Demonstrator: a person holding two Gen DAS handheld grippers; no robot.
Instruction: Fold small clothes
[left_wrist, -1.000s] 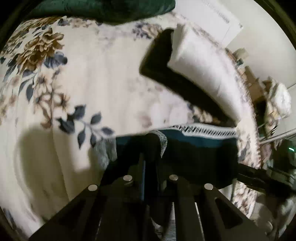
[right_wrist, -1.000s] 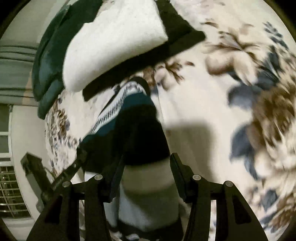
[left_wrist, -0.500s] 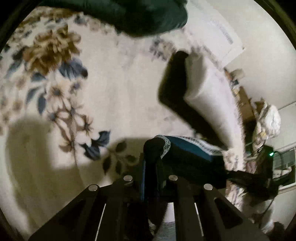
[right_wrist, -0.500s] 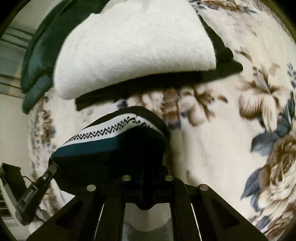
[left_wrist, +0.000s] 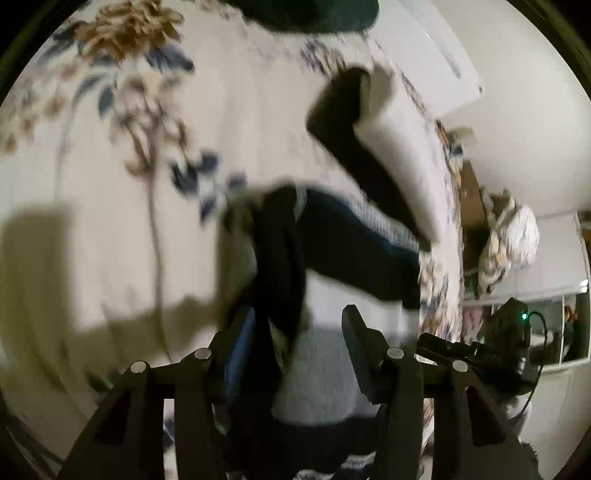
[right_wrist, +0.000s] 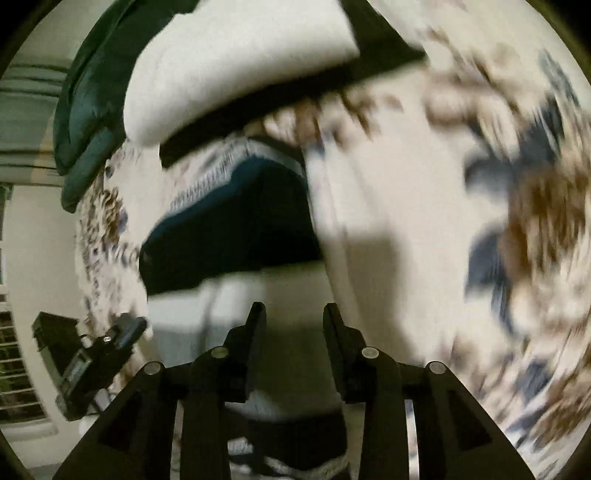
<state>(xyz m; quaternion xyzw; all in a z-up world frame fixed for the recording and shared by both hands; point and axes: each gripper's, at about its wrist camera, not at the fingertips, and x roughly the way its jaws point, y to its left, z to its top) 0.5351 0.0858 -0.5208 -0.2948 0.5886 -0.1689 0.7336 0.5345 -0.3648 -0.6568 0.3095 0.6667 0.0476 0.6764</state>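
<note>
Fingers of the left gripper (left_wrist: 295, 332) stand apart, with a dark fold of the garment (left_wrist: 351, 236) hanging between them, touching the left finger; whether they press it cannot be told through the blur. Fingers of the right gripper (right_wrist: 293, 325) are also spread and hold nothing, with pale grey cloth below them. The garment (right_wrist: 236, 225) is a small dark navy piece with a white patterned band along one edge, lying on a bed covered by a cream blanket (left_wrist: 229, 122) printed with brown flowers and blue leaves. In the left view its long axis runs from the fingers toward the right edge of the bed, band side facing away. Just beyond it sits a stack of a white folded towel (right_wrist: 236, 62) on a black folded piece (right_wrist: 376, 40), and farther off a dark green cushion (right_wrist: 85, 107). Past the bed are white walls and, in the right view, a slatted window (right_wrist: 14, 369). No writing is legible.
</note>
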